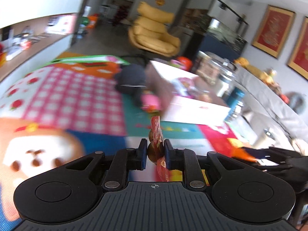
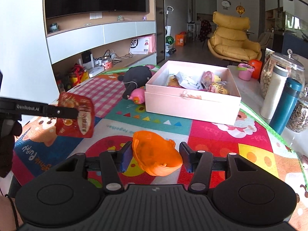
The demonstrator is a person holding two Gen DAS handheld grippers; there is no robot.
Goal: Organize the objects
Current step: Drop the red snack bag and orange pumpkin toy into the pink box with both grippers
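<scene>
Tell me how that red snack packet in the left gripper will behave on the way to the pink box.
The red snack packet looks like thin foil film, so probably floppy and light. The left gripper pinches it edge-on, leaving most of it hanging free, so it may flap or twist. Glossy film could slip if the grip loosens.

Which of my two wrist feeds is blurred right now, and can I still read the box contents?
Left wrist view: motion-smeared, pink box and mat streaked, only the left gripper and its red packet sharp. Right wrist view: crisp, box contents distinct, orange toy clear, edges fisheye-bent.
</scene>
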